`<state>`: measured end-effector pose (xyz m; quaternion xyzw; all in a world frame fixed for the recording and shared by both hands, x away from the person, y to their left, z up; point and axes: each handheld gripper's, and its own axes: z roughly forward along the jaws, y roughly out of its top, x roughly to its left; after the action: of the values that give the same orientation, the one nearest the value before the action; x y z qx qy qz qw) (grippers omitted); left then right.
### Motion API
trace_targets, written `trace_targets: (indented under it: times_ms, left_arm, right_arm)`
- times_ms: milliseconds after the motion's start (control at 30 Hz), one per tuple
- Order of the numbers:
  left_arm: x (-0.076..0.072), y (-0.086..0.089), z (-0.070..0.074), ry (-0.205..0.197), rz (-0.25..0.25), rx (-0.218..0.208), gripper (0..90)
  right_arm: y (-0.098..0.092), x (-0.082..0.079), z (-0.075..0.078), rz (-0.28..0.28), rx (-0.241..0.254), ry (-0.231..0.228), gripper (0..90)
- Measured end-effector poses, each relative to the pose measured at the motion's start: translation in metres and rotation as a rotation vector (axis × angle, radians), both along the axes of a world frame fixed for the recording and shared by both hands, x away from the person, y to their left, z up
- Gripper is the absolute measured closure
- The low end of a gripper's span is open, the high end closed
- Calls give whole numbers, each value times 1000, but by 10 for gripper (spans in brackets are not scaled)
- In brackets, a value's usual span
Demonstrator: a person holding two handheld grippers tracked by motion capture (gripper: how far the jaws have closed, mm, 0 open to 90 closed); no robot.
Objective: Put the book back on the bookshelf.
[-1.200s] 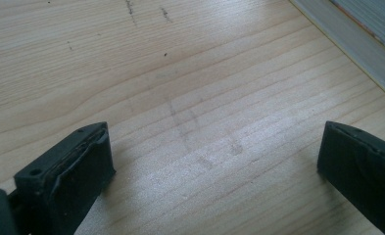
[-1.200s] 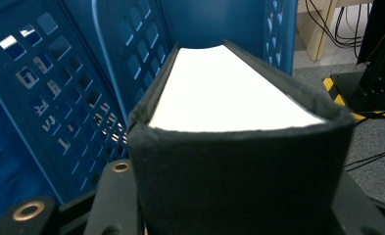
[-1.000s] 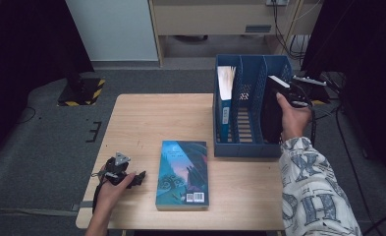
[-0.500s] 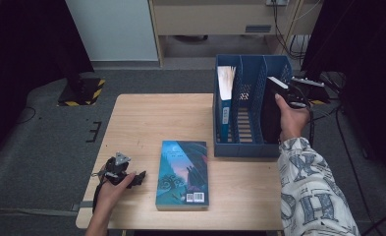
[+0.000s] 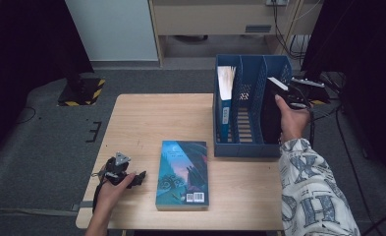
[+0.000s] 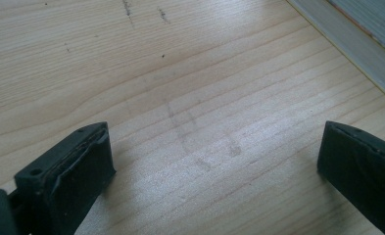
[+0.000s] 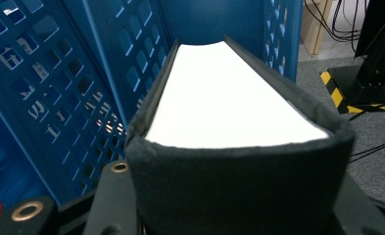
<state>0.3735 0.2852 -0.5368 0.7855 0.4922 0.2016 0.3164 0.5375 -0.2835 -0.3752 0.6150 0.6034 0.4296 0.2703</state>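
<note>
A black book point(image 5: 270, 110) stands in the right-hand compartment of the blue file rack point(image 5: 239, 147), and my right gripper point(image 5: 292, 100) is shut on its top corner. In the right gripper view the black book point(image 7: 239, 112) shows its white page edge between the jaws, with the blue rack wall point(image 7: 58, 98) beside it. A teal illustrated book point(image 5: 182, 174) lies flat on the wooden table point(image 5: 151, 118). My left gripper point(image 5: 137, 178) rests open on the table just left of that book; its pads point(image 6: 77, 166) stand wide apart over bare wood.
A blue-spined book point(image 5: 225, 105) stands in the rack's left compartment. The rack's middle compartment is unoccupied. A yellow-and-black striped base point(image 5: 80, 91) sits on the grey floor to the far left, and cables point(image 5: 323, 88) lie to the right of the table.
</note>
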Motion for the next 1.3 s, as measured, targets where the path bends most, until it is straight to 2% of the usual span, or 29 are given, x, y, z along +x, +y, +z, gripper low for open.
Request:
trace_targets:
  times_ms: [367,867,1167,1300]
  left_arm:
    - [0,0,0,0,0,0,0]
    - [0,-1,0,-1,-3,2,0]
    - [-1,-1,0,-1,-3,-2,0]
    - [-1,-2,0,0,-6,0,0]
  right_arm:
    - [2,-1,0,7,-15,-1,523]
    - [4,-10,5,11,-43,69,518]
    - [8,-16,5,33,-67,75,508]
    - [7,-21,4,26,-53,75,500]
